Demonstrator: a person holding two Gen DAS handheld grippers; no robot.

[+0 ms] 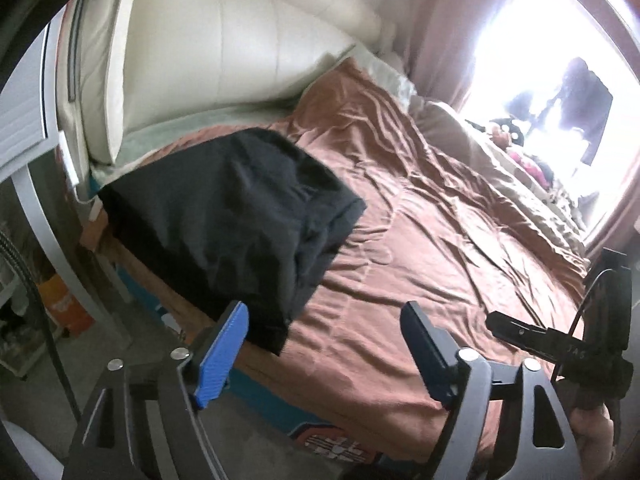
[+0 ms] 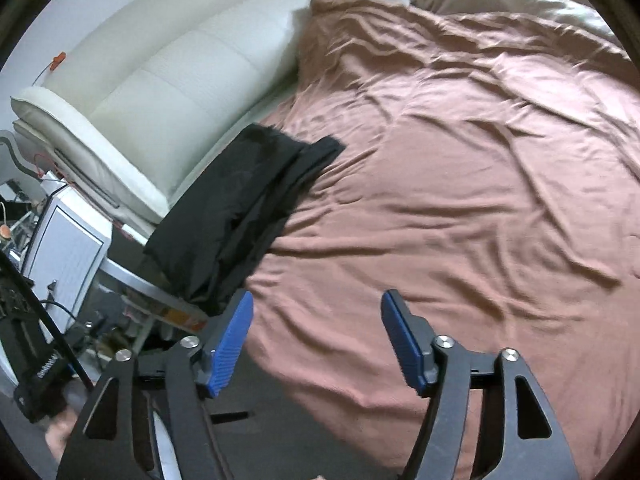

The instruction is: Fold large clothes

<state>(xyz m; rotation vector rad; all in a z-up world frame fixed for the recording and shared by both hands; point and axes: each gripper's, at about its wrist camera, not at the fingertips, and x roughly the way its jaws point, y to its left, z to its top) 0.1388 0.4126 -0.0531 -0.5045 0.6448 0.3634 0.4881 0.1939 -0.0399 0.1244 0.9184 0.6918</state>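
Note:
A black garment (image 1: 236, 212) lies folded in a thick stack at the left corner of the bed, on the brown sheet (image 1: 420, 216). It also shows in the right wrist view (image 2: 244, 204), next to the white headboard. My left gripper (image 1: 326, 316) is open and empty, held above the bed's near edge, just short of the garment. My right gripper (image 2: 316, 308) is open and empty, above the sheet to the right of the garment. The right gripper's body shows at the right edge of the left wrist view (image 1: 568, 344).
A cream padded headboard (image 1: 224, 44) runs behind the bed. A beige duvet (image 1: 512, 168) and pillows are bunched at the far side by a bright window (image 1: 560, 60). A white cabinet (image 2: 68, 248) and clutter stand on the floor at the left.

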